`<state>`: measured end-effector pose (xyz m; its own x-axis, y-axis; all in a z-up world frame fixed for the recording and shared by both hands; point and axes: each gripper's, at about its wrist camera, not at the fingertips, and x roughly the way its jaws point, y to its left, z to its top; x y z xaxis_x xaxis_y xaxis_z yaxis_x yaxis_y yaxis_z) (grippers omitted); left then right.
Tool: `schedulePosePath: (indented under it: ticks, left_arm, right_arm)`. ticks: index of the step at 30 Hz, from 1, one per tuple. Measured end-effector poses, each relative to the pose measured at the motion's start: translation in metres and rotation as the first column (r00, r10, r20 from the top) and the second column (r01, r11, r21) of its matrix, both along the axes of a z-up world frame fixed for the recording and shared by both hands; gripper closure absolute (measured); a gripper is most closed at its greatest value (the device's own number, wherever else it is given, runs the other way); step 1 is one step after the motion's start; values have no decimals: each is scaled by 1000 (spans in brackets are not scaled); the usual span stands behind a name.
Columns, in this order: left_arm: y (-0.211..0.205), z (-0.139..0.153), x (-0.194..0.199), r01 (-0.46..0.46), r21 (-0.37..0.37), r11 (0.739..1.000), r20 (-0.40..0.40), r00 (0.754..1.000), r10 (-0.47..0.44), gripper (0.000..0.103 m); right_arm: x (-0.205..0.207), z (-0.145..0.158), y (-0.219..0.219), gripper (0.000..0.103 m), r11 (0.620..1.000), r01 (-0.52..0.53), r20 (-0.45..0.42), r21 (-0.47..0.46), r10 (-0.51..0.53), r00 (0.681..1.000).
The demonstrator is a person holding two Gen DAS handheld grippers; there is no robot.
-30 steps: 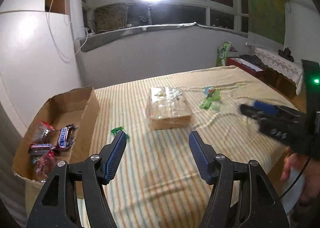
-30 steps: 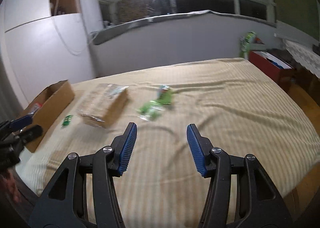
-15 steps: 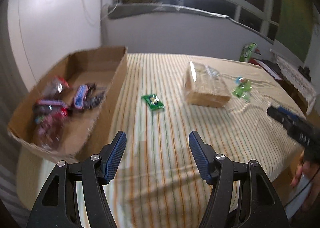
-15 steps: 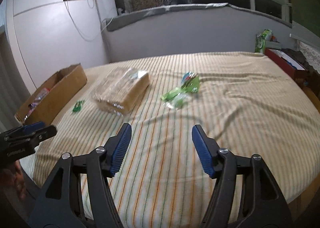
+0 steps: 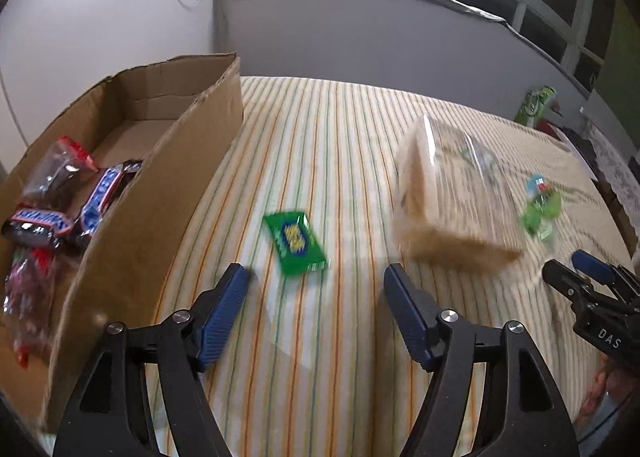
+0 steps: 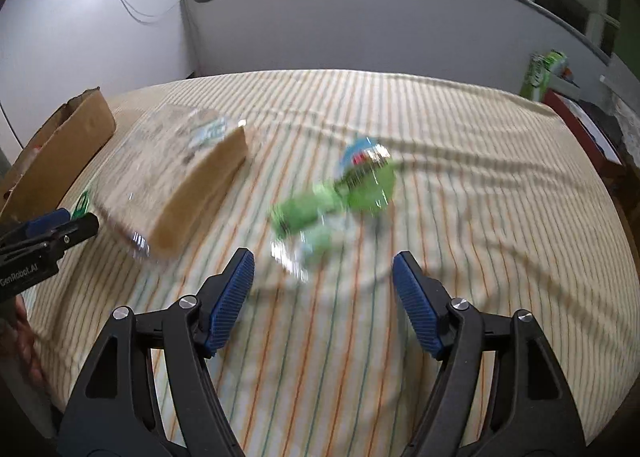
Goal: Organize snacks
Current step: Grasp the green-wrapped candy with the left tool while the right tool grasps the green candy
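Striped desk (image 5: 344,145), covered by a cloth, carrying all the snacks. At its left edge stands an open cardboard box (image 5: 192,161), already holding several wrapped chocolate bars (image 5: 96,197) and red-trimmed packets (image 5: 60,161); this part of the sorting appears done. Left to gather: a large clear-wrapped pack (image 5: 452,201), probably biscuits though blur hides the label, lying mid-desk; a cluster of green packets (image 6: 340,193) beyond it, well apart from the box; and one small green sachet (image 5: 296,241) flat near the box wall. Left hand-held gripper (image 5: 316,297): jaws opening, nothing between them, aimed just short of the sachet. Right hand-held gripper (image 6: 322,285): jaws likewise opening and empty, poised just before the green cluster.
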<state>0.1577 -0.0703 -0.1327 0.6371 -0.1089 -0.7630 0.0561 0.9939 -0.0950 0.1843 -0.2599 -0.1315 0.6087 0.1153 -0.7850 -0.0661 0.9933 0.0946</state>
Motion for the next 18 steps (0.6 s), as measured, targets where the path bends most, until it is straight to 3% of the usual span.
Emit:
schedulePosePath:
  ticks: [14,16,17,18]
  left_arm:
    - [6,-3,16,12,-45,999,-25,1000,-13,33]
    - [7,-2,17,13,-52,999,-24,1000,-14,33]
    - [8,-2,17,11,-53,999,-23,1000,-12,34]
    - [9,-2,17,5,-55,998,-21,1000,-7,37]
  right_arm:
    - [26,-2,6,27,997,-68,-23,-30,67,997]
    - [28,-2,7,34,997,-64,-14,-41,63,998]
    - [29,-2,6,42,997,-62,-11,-42,61,998]
    - [29,-1,5,58,997,-63,-4,-37,63,998]
